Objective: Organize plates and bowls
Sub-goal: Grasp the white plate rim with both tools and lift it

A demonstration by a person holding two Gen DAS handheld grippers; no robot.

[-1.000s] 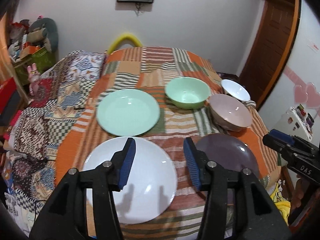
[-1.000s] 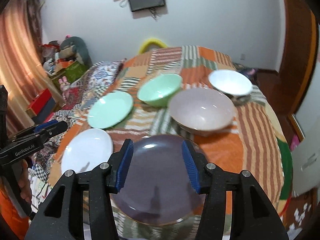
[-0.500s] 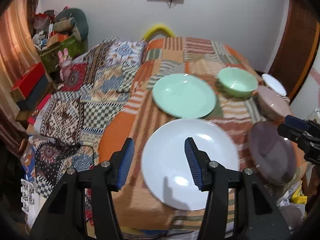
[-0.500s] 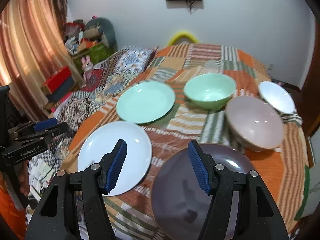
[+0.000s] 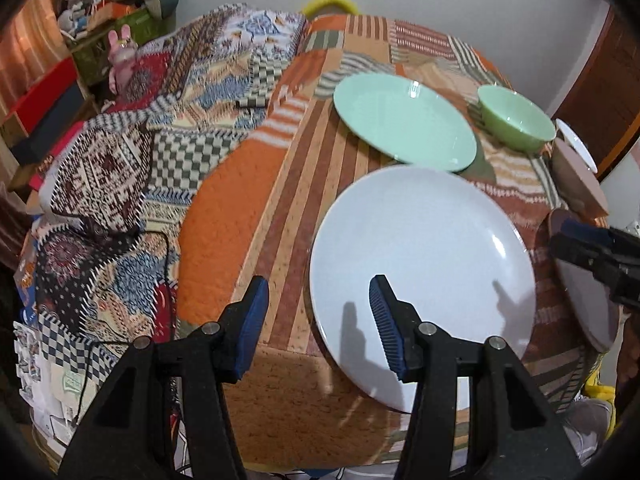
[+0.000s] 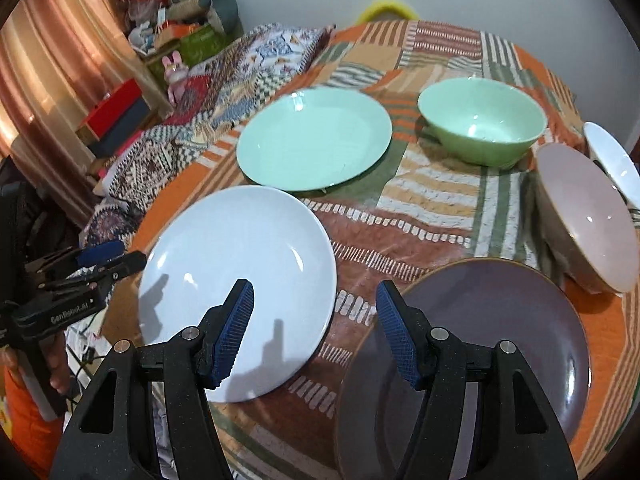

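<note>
From the left wrist view, the left gripper (image 5: 318,316) hangs with its fingers spread wide and nothing between them, poised over the near left rim of the white plate (image 5: 424,280). The right blue pad stands over the plate's surface while the left pad stands over the bare patchwork cloth (image 5: 256,200) beside it, so the rim runs between the two pads. Beyond the white plate lies the green plate (image 5: 404,126), with the green bowl (image 5: 516,122) to its right; the pink bowl (image 5: 576,184) and the purple plate (image 5: 584,300) show only at the right edge, partly behind the other tool. From the right wrist view, the right gripper (image 6: 316,330) is likewise spread wide and empty, hovering over the strip of cloth between the white plate (image 6: 240,256) and the purple plate (image 6: 480,344). To the right of the white plate, the purple plate lies just under the right-hand pad. The left gripper (image 6: 100,264) sits just beside the white plate's left rim, so it looks the nearer hand for that plate, and the right for the purple one.
</note>
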